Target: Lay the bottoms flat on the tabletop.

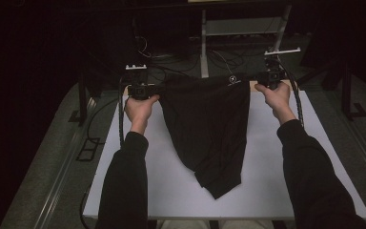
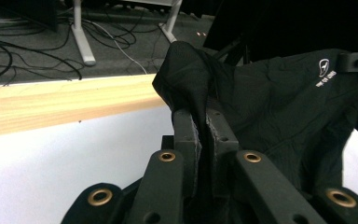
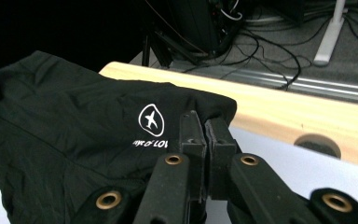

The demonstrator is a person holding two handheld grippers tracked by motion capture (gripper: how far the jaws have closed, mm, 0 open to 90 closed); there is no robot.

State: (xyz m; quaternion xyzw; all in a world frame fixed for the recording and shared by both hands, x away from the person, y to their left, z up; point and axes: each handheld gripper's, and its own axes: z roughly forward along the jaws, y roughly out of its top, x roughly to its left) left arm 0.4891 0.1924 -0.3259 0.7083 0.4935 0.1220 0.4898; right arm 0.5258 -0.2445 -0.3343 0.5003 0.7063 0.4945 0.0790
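Above the far half of the white worktop (image 1: 276, 191) hangs the black garment (image 1: 205, 129), stretched by its top edge and tapering down until its lower tip rests on the worktop near the person's edge; a small white logo (image 3: 151, 119) sits close to its right corner. At the garment's left corner the left tool (image 2: 200, 128) is clenched on a bunched fold of cloth, and at the right corner the right tool (image 3: 204, 133) is clamped on the hem just beside the logo. To do this step well, I judge both corners should be kept level and the top edge taut, so the cloth hangs flat and can be laid on the worktop without creases. Either side of the garment, the left hand (image 1: 139, 109) and right hand (image 1: 277, 98) are held up and apart, forearms reaching forward, tools pointing inward toward the cloth
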